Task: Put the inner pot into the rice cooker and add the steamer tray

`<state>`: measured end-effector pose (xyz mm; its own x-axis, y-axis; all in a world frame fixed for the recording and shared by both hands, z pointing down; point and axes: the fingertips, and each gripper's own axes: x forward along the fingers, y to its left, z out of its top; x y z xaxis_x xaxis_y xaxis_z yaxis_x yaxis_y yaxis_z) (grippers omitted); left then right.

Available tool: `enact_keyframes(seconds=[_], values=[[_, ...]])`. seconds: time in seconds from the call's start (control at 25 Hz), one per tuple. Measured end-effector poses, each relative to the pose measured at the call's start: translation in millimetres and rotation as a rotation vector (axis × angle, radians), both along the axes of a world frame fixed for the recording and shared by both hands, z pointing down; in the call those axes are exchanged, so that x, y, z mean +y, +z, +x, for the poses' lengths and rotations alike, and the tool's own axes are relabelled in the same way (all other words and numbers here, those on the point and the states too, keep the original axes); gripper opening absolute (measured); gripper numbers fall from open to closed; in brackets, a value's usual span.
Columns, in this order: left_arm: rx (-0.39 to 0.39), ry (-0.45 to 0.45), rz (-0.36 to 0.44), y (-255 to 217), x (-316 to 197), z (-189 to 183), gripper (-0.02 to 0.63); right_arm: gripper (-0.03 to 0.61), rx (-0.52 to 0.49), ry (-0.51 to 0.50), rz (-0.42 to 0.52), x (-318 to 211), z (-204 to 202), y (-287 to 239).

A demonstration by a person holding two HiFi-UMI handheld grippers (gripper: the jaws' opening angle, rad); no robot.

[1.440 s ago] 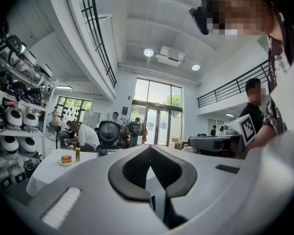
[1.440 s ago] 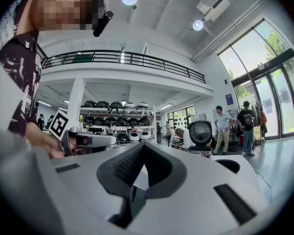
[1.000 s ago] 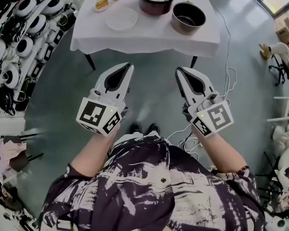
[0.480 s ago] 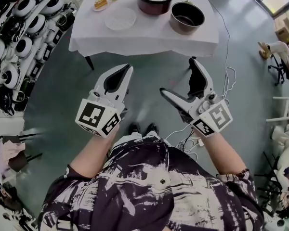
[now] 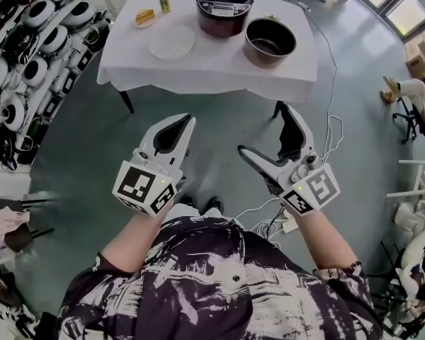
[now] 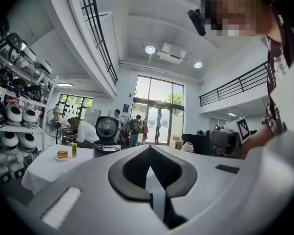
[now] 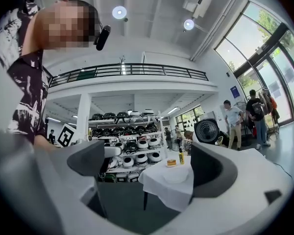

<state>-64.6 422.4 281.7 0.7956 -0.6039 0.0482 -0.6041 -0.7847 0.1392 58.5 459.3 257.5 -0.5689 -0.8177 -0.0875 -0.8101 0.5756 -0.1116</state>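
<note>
On a white-clothed table [image 5: 205,66] ahead stand a dark red rice cooker [image 5: 224,6] with its lid up, a dark inner pot [image 5: 269,42] to its right and a white steamer tray [image 5: 171,41] to its left. Both grippers hang over the floor, well short of the table. My left gripper [image 5: 186,121] is shut and empty, and its view shows the jaws [image 6: 149,148] meeting below the cooker [image 6: 107,136]. My right gripper [image 5: 264,129] is open wide with nothing in it. Between its jaws [image 7: 152,165] the steamer tray [image 7: 176,176] lies on the table [image 7: 169,192].
A cake on a plate [image 5: 145,16] and a small yellow bottle [image 5: 163,2] stand at the table's far left. Shelves of rice cookers [image 5: 28,41] line the left wall. Cables [image 5: 333,126] trail on the floor to the right. People stand by the far doors [image 6: 132,129].
My right gripper's jaws have swung from shut to wide open. Both grippers and the head view have moved a little towards the table. The left gripper stays shut.
</note>
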Motion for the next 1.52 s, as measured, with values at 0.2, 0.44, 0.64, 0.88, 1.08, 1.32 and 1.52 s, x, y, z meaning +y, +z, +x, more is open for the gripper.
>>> enact_keyframes(seconds=[0.2,0.44,0.64,0.88,1.08,1.32,1.52], values=[[-0.016,-0.003,0.002,-1,-17,10,0.005,0.502,0.012,-0.001,0.007,-28,18,-6],[0.004,-0.006,0.020,-5,-81,16,0.005,0.502,0.025,0.016,0.021,-87,29,-12],[0.023,0.017,0.025,6,-152,27,0.005,0.502,0.044,0.029,0.016,-153,34,1],[0.032,0.076,0.010,8,-236,25,0.005,0.502,0.063,0.076,-0.015,-241,29,3],[0.040,0.103,0.013,5,-301,24,0.005,0.502,0.082,0.111,-0.014,-302,33,-3],[0.050,0.120,0.009,2,-347,39,0.005,0.502,0.106,0.144,-0.050,-343,55,5],[0.043,0.112,0.010,6,-387,71,0.005,0.502,0.105,0.134,-0.055,-384,87,15]])
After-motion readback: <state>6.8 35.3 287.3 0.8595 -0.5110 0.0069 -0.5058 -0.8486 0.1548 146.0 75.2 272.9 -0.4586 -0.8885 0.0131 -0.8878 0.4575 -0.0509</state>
